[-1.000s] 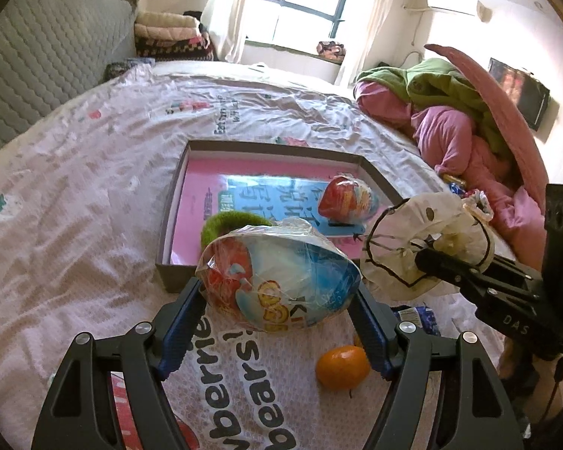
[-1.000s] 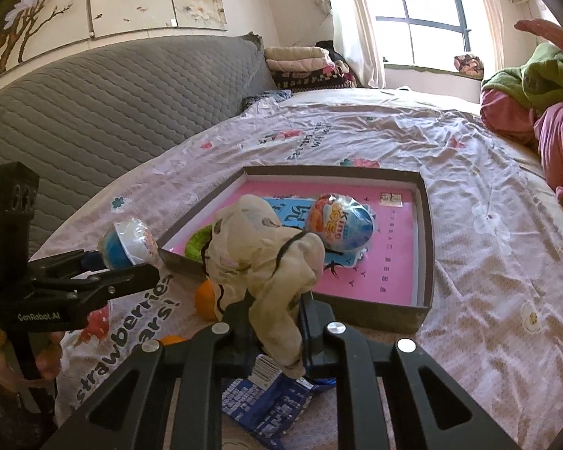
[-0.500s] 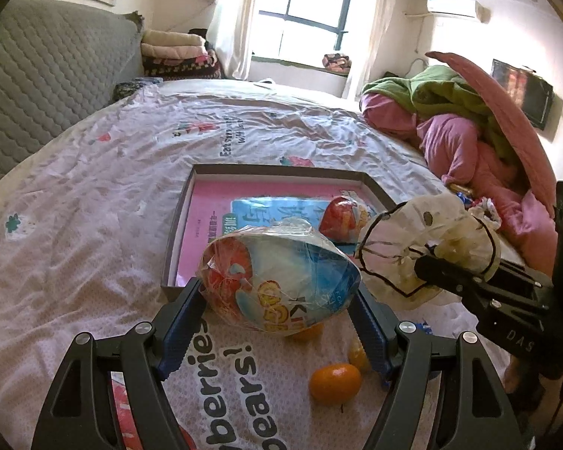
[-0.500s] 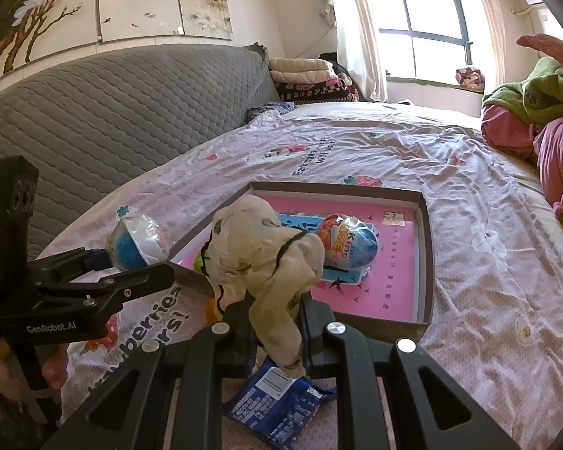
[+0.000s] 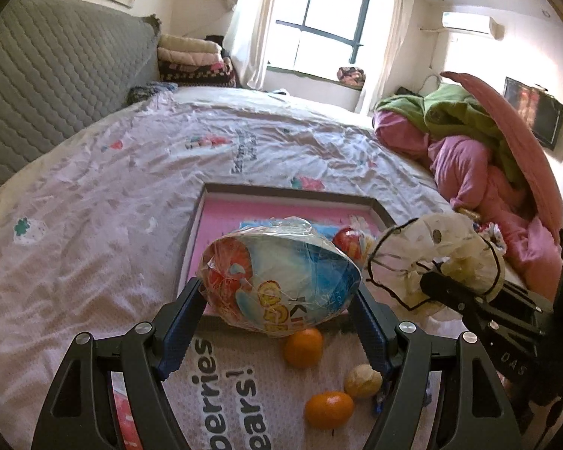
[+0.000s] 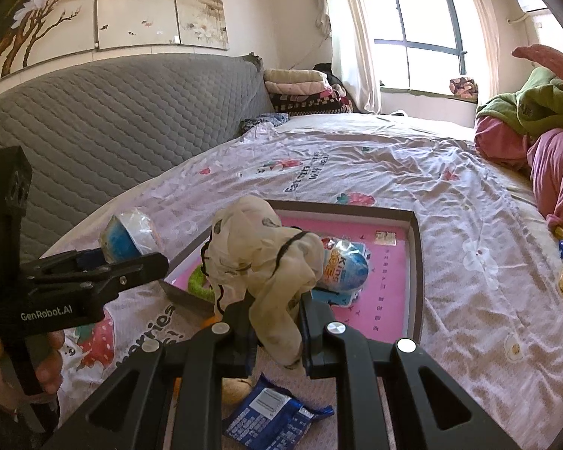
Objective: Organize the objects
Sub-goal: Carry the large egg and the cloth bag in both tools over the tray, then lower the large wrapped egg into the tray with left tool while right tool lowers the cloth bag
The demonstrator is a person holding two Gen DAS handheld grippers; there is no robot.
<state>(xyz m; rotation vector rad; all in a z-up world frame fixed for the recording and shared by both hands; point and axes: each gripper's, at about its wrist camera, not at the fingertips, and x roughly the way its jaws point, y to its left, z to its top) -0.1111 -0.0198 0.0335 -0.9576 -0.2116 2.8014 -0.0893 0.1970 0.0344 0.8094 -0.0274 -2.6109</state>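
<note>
**Two grips held above the bed as the tray waits**

My left gripper (image 5: pixel 277 296) has its jaws spread wide around a foil-wrapped toy egg (image 5: pixel 279 281); the right gripper (image 6: pixel 276 322) is clamped tight on a cream cloth pouch (image 6: pixel 266 262) with black trim. Both hang over the near edge of the pink-lined tray (image 6: pixel 416 262) on the bed (image 5: pixel 94 225). The egg hides much of the tray from my left camera; the pouch half-covers a second egg (image 6: pixel 347 268) and a green ring (image 6: pixel 199 281) inside. I count two eggs, two oranges (image 5: pixel 304 343), one pale round fruit (image 5: pixel 362 380), one blue snack packet (image 6: pixel 274 420). Since a second ago my left hand has risen, and fruit beneath it has come into view.
</note>
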